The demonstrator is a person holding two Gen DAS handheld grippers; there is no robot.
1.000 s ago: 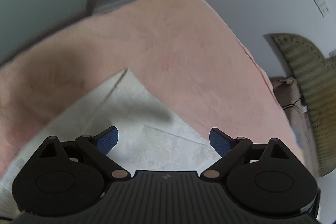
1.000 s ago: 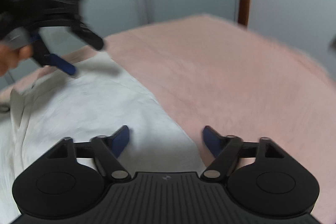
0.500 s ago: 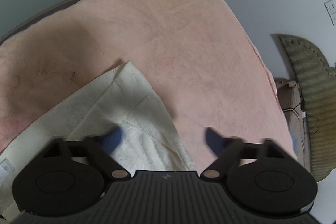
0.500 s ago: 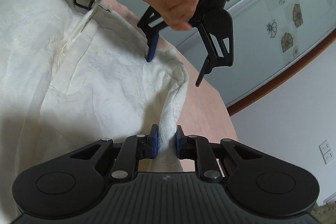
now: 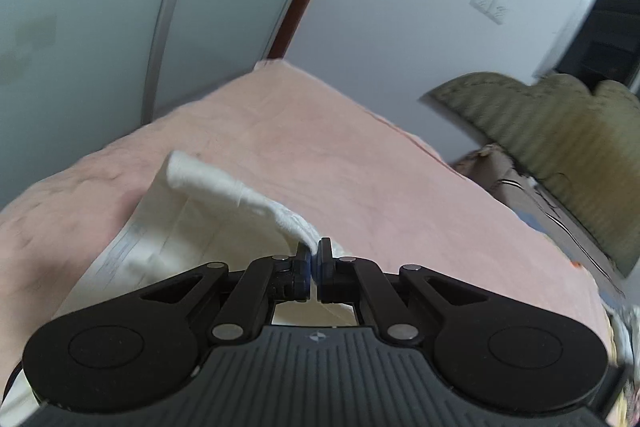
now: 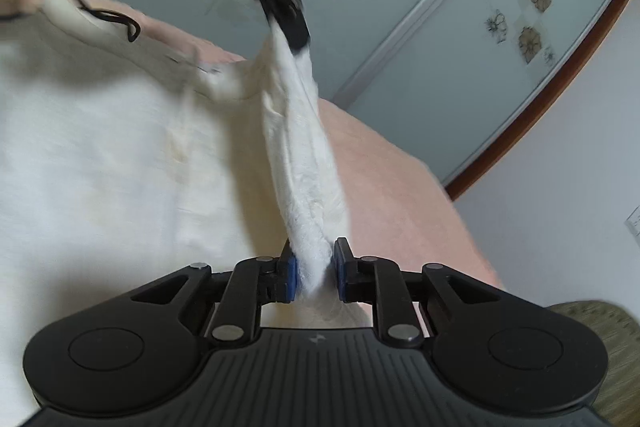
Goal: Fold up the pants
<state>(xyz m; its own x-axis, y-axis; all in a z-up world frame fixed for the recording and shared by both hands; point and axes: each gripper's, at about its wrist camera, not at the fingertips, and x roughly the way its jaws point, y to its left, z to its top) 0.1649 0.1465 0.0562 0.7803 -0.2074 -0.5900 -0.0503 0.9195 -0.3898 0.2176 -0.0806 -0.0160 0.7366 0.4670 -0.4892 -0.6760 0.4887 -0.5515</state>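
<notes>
Cream-white pants (image 6: pixel 100 155) lie on a pink bedspread (image 5: pixel 340 155). My right gripper (image 6: pixel 313 265) is shut on the pants' edge, which stretches as a taut band (image 6: pixel 304 147) up to my left gripper (image 6: pixel 288 23), blurred at the top of the right wrist view. In the left wrist view my left gripper (image 5: pixel 314 259) is shut on a lifted fold of the pants (image 5: pixel 224 183), raised above the bed.
The pink bedspread (image 6: pixel 400 195) covers the bed. Sliding glass doors (image 6: pixel 500 27) stand behind it. An olive quilted headboard or chair (image 5: pixel 552 147) stands to the right of the bed, with a white wall (image 5: pixel 440 7) behind. A black cable (image 6: pixel 100 15) trails across the pants.
My left gripper has closed on the pants' edge and lifted it. Both grippers now hold the edge raised and stretched between them.
</notes>
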